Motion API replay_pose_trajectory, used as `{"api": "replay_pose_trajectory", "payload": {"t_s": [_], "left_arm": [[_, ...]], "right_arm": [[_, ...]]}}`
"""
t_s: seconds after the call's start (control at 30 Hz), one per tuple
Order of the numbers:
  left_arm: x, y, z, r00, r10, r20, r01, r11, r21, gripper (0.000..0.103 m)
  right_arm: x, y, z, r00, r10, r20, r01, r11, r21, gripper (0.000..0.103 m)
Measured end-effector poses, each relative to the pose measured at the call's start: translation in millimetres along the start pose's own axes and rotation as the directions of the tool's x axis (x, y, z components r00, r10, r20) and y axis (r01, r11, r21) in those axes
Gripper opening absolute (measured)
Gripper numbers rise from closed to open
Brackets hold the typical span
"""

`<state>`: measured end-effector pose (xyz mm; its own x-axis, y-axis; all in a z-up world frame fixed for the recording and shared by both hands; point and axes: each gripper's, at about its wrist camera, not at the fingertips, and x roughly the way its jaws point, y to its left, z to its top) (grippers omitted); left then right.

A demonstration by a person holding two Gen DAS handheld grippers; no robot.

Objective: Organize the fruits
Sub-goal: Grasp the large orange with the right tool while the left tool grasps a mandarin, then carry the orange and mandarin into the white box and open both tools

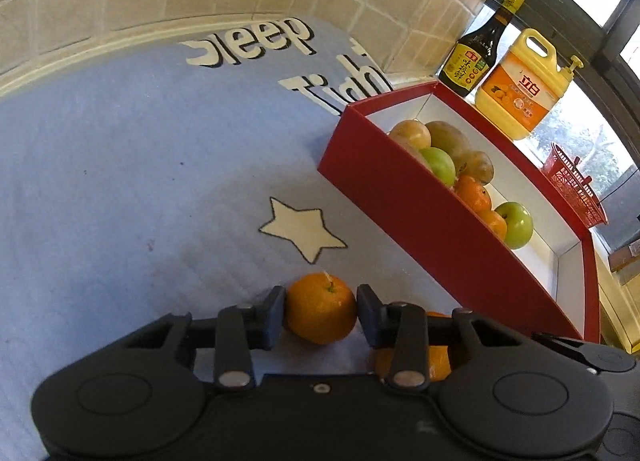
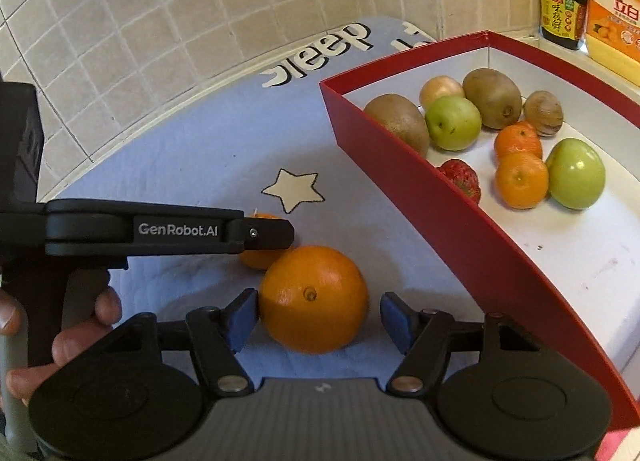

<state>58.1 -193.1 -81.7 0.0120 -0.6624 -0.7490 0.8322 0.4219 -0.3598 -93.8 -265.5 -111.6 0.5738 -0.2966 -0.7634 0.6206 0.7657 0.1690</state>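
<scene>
The left gripper [image 1: 321,311] pinches a small mandarin [image 1: 321,309] that sits on the blue mat [image 1: 120,181] spread over the bench; both of its fingers [image 1: 275,311] press against the fruit's sides. In the right wrist view the same gripper comes in from the left, held by a hand [image 2: 60,333], and the mandarin shows only partly behind its tip.

The right gripper [image 2: 318,319] stands around a large orange [image 2: 314,299], which rests on the mat just in front of the mandarin. Its fingers are spread: the left pad [image 2: 244,319] touches or nearly touches the orange's skin, while the right pad stands clear of it with a visible gap.

Beside both fruits, to the right, lies a red box [image 2: 460,229] with a white inside. It holds kiwis [image 2: 400,121], two green apples [image 2: 454,123], two small mandarins [image 2: 520,179] and a strawberry [image 2: 460,177] close to the near wall.

A white star [image 2: 294,189] is printed on the mat just beyond the two fruits. Behind the box stand a dark sauce bottle [image 2: 562,1] and a yellow detergent jug [image 2: 614,13], against the tiled wall [image 2: 280,1].
</scene>
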Motion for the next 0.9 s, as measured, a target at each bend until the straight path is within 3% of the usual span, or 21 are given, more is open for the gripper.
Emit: {"api": "replay_pose_trajectory", "payload": {"t_s": [0.1,0.27,0.37,0.47,0.6,0.67,0.8,0.9], "left_arm": [[-4.3,0.9,0.8,1.000,0.026,0.006,-0.026,0.999,-0.032,0.046],[-24.3,-8.2,2.0,0.996,0.078,0.035,-0.076,0.996,-0.037,0.046],[-43.6,-22.7,10.9,0.992,0.097,0.077,-0.095,0.995,-0.025,0.046],[-68.3,-48.4,29.2,0.983,0.081,0.163,-0.087,0.996,0.028,0.046],[-93.6,-102.6,63.4,0.958,-0.001,0.285,-0.047,0.986,0.161,0.046],[-96.2,-131.1,77.3,0.950,-0.048,0.309,-0.027,0.972,0.232,0.046],[-76.5,-184.9,90.0,0.951,-0.134,0.278,0.015,0.919,0.393,0.046],[-38.8,-212.2,83.3,0.967,-0.146,0.208,0.026,0.870,0.493,0.046]], "right_arm": [[4.9,-4.0,3.6,0.999,0.041,-0.022,-0.042,0.999,-0.009,0.061],[3.2,-6.4,8.5,0.995,0.085,-0.055,-0.087,0.996,-0.030,0.059],[-15.6,-14.7,12.5,0.988,0.140,-0.065,-0.142,0.990,-0.024,0.058],[-50.4,-34.4,28.9,0.984,0.174,-0.024,-0.175,0.985,-0.002,0.058],[-115.8,-75.3,64.7,0.984,0.084,0.155,-0.084,0.996,-0.004,0.058],[-150.9,-102.9,83.6,0.969,0.003,0.247,-0.013,0.999,0.038,0.058],[-185.3,-147.3,101.3,0.936,-0.142,0.321,0.106,0.986,0.129,0.059],[-181.8,-176.4,100.8,0.934,-0.198,0.297,0.132,0.964,0.230,0.059]]}}
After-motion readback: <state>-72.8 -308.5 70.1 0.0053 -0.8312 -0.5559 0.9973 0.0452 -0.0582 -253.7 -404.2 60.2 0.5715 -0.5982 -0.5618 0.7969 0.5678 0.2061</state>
